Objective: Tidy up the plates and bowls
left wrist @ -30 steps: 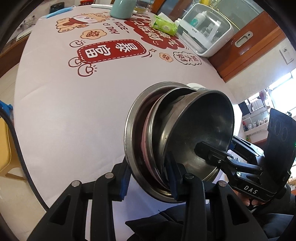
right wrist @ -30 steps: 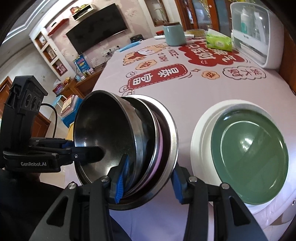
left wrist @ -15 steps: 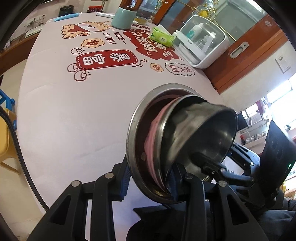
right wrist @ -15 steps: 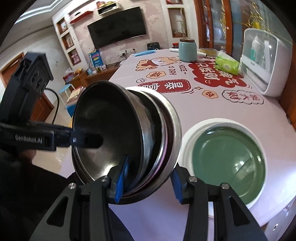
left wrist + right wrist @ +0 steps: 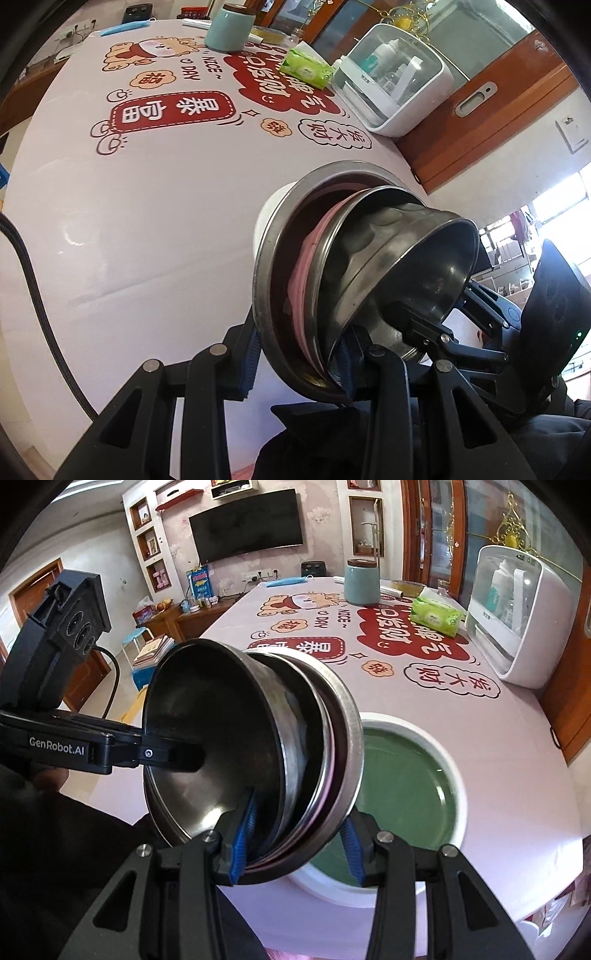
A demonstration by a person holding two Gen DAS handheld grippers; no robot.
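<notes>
Hand-held grippers (image 5: 295, 842) over pink printed tablecloth (image 5: 461, 738), television (image 5: 247, 524) beyond.

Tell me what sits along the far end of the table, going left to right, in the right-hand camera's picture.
Blue face mask → teal jar with a dark lid → green pack of tissues → white box with a clear front.

A pale pink tablecloth with red cartoon prints (image 5: 424, 709) covers the table. Near right lies a white plate (image 5: 456, 853) holding a green plate (image 5: 410, 782). At the far end: teal lidded jar (image 5: 362, 581), green tissue pack (image 5: 436, 616), white storage box with clear lid (image 5: 524, 620), blue face mask (image 5: 288, 581).
</notes>
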